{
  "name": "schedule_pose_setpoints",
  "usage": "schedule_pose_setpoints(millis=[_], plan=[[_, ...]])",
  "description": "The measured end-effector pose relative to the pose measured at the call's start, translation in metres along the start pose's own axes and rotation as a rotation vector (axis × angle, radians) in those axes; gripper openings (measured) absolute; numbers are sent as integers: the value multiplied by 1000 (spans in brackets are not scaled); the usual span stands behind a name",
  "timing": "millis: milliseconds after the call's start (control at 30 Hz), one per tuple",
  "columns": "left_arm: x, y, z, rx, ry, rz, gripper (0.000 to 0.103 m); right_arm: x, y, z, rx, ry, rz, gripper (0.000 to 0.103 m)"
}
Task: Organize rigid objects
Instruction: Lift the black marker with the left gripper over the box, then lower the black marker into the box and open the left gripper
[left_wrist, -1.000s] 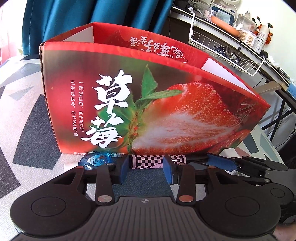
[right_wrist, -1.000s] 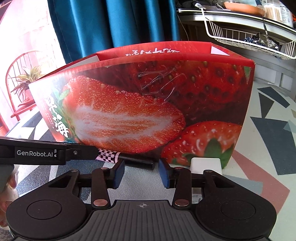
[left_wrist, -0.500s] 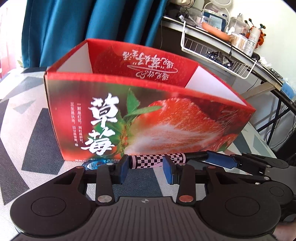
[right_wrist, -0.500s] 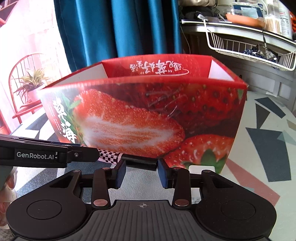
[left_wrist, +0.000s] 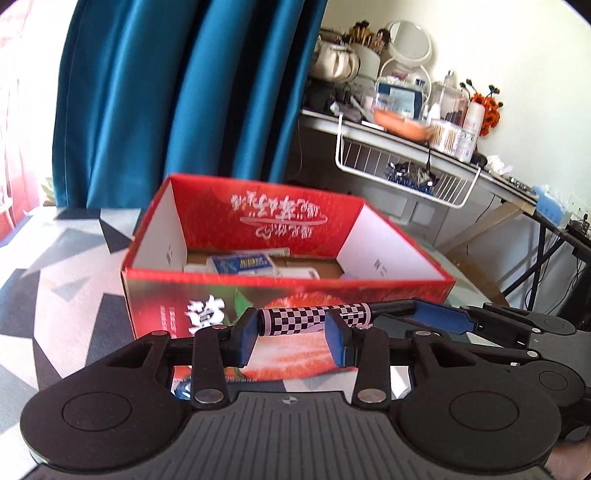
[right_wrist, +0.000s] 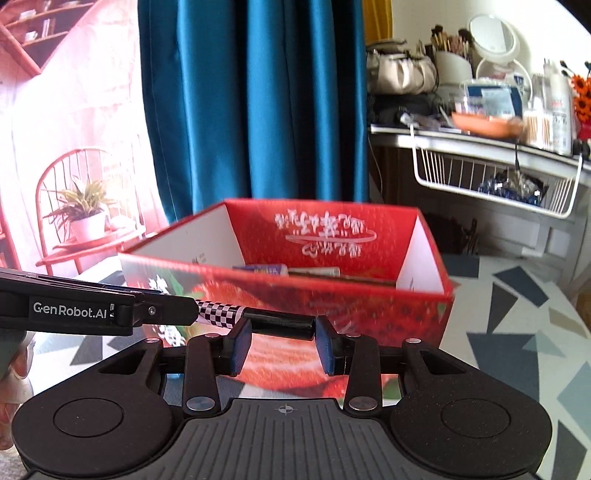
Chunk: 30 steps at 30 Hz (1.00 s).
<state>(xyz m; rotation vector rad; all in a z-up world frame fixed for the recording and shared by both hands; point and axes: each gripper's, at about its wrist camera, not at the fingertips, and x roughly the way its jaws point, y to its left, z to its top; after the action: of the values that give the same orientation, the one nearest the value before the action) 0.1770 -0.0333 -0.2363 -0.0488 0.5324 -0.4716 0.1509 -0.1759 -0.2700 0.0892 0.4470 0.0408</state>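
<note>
A stick (left_wrist: 310, 316) with a black-and-white checkered wrap and a black end (right_wrist: 284, 323) hangs crosswise in the air, level with the front rim of a red strawberry-print carton (left_wrist: 288, 277). My left gripper (left_wrist: 291, 330) is shut on the checkered part. My right gripper (right_wrist: 283, 338) is shut on the black end. Each gripper shows in the other's view: the right gripper (left_wrist: 439, 318) comes in from the right, the left gripper (right_wrist: 184, 314) from the left. The open carton (right_wrist: 295, 282) stands just beyond the stick. A blue-and-white packet (left_wrist: 243, 263) and other small items lie inside it.
The carton sits on a floor mat (right_wrist: 517, 332) patterned with grey and blue triangles. Blue curtains (left_wrist: 184, 92) hang behind. At the right stands a cluttered desk with a white wire basket (left_wrist: 406, 170). A red chair with a potted plant (right_wrist: 85, 214) is at the left. A hand (right_wrist: 11, 373) holds the left gripper.
Both grippers rose together with the stick, from floor level at the foot of the carton up to its front rim. The carton's inside has come into view.
</note>
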Motion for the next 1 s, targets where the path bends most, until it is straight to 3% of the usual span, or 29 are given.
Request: schedule_pose_setpoints(millis=[400,600,1000], plan=[[-4,6,10,-24,-49,18,42,-7,12,22,-56,-49,10,35],[8,0,26,66,-78,32,42,6,10,31,-62,-58,-4,36],[41,1,36,82,-17,26,42,46,-14,43,17,31,-17,37]])
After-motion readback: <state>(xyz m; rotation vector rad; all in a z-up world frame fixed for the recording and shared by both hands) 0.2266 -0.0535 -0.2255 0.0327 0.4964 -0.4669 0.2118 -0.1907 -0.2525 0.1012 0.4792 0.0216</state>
